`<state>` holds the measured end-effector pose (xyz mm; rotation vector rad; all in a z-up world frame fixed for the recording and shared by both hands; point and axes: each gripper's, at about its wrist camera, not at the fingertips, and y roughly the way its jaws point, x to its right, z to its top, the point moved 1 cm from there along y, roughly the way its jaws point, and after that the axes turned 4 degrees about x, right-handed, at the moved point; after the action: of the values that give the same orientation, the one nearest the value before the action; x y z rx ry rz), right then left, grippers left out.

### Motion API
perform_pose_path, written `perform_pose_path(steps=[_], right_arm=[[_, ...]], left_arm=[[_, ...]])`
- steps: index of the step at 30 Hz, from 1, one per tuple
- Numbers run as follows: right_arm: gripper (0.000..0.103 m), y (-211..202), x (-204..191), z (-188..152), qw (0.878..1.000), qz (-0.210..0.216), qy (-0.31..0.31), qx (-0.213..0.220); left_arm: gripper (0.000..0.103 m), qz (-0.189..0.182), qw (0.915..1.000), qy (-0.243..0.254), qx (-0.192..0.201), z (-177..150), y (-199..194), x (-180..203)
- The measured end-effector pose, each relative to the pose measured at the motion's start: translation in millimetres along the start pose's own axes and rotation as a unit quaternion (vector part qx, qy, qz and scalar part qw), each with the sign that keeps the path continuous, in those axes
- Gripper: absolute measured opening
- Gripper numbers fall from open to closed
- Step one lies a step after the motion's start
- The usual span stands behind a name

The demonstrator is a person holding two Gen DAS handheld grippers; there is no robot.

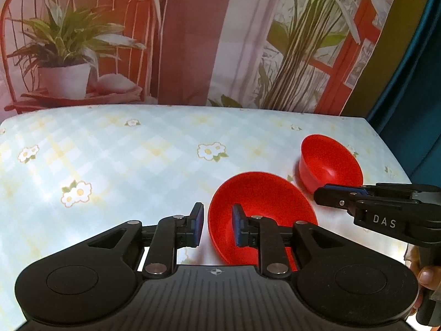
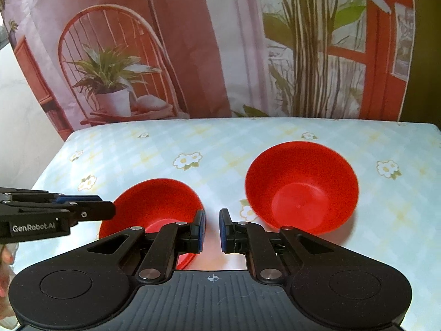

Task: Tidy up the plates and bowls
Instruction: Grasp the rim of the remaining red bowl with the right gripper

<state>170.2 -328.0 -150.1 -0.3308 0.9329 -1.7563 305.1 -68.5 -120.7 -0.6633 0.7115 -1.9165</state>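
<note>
Two red bowls stand upright on a flowered tablecloth. The nearer bowl (image 1: 261, 201) (image 2: 160, 198) has its left rim between the fingers of my left gripper (image 1: 217, 224) (image 2: 109, 209). One finger is inside the bowl and one outside, and the pads stand a little apart from the rim. The second bowl (image 1: 330, 162) (image 2: 300, 187) sits farther right. My right gripper (image 2: 212, 229) (image 1: 321, 197) hovers over the gap between the bowls, its jaws nearly together with nothing in them.
The table (image 1: 124, 151) (image 2: 193, 143) ends close to the right of the second bowl. A printed backdrop (image 1: 193, 41) showing a chair and plants hangs behind the far edge. A hand (image 1: 427, 275) holds the right gripper's handle.
</note>
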Motion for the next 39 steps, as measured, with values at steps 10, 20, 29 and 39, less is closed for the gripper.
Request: perform_pose_path(steps=[10,20,29,39], right_arm=[[0.017,-14,28,12,1.0,-0.017,0.006,0.023],[0.021,-26,71,23,0.998,-0.049,0.014,0.045],[0.029,-24,101,23,0.996,-0.066,0.029,0.052],[0.036,-19,123,17,0.995,-0.073,0.045,0.057]], left_arm=[[0.023,-0.012,0.9995,0.014,0.025,19,-5,25],[0.023,-0.031,0.9987,0.023,0.033,29,9,56],[0.031,-0.04,0.9982,0.035,0.03,36,29,76],[0.034,-0.054,0.9977,0.038,0.016,37,57,89]])
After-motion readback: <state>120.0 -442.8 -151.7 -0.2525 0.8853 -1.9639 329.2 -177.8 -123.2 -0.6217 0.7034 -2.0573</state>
